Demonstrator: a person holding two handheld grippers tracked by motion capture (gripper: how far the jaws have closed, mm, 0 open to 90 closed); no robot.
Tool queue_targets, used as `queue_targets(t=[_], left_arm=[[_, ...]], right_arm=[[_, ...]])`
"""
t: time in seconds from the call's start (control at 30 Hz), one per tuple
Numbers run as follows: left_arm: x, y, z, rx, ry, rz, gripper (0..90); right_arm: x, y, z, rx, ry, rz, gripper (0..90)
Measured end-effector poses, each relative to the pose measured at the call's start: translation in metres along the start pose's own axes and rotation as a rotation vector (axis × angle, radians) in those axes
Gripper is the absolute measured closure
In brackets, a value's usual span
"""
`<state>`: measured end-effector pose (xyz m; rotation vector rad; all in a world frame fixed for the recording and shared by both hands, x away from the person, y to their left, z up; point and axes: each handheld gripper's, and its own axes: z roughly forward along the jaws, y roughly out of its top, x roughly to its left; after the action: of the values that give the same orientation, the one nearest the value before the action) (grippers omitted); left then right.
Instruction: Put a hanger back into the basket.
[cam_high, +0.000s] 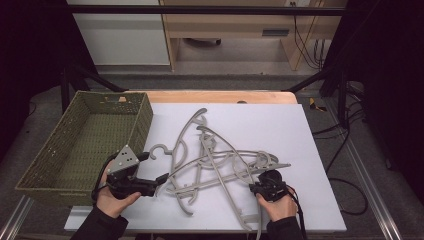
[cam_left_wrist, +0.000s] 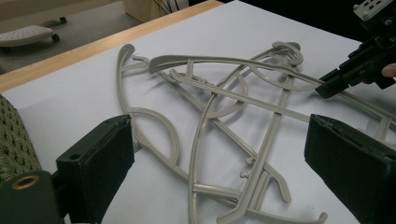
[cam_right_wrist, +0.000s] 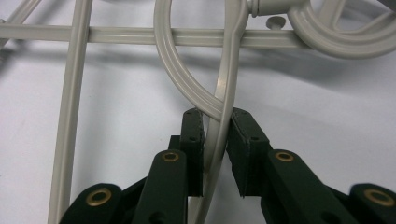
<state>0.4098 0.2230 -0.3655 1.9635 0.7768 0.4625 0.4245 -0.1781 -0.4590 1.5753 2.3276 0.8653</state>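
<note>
Grey hangers (cam_high: 215, 162) lie tangled mid-sheet on white board (cam_high: 300, 130) beside green basket (cam_high: 85, 140); right gripper (cam_right_wrist: 216, 122) pinches one hanger's thin bar, left gripper (cam_left_wrist: 215, 154) gapes wide, empty, facing the pile.

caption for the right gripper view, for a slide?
Right gripper jaws closed around a thin grey hanger bar, above a white table sheet.

One woven basket (cam_high: 85, 142), one white board (cam_high: 280, 130) and two handheld grippers, left (cam_high: 161, 181) and right (cam_high: 256, 187), are counted, while the tangled grey hangers (cam_high: 215, 162) overlap too closely for a definite number to be given.
</note>
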Motion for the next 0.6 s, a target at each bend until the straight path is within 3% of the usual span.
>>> queue_targets(t=[0.1,0.13,0.23,0.37,0.53,0.6], left_arm=[[0.0,0.0,0.0,0.001,0.0,0.0,7.8],[0.0,0.0,0.0,0.001,-0.001,0.0,7.8],[0.0,0.0,0.0,0.003,-0.004,0.002,7.8],[0.0,0.0,0.0,0.005,-0.004,0.003,7.8],[0.0,0.0,0.0,0.005,-0.006,0.006,7.9],[0.0,0.0,0.0,0.006,-0.006,0.006,7.9]], right_arm=[[-0.002,0.001,-0.001,0.005,0.011,0.01,77.1],[-0.003,0.001,-0.001,0.009,-0.005,0.0,77.4],[-0.006,0.001,-0.003,0.004,0.026,0.011,79.3],[-0.011,0.003,-0.009,0.001,0.032,-0.03,81.3],[-0.013,0.004,-0.014,-0.01,0.06,-0.021,81.9],[-0.016,0.005,-0.018,-0.013,0.068,-0.041,81.9]])
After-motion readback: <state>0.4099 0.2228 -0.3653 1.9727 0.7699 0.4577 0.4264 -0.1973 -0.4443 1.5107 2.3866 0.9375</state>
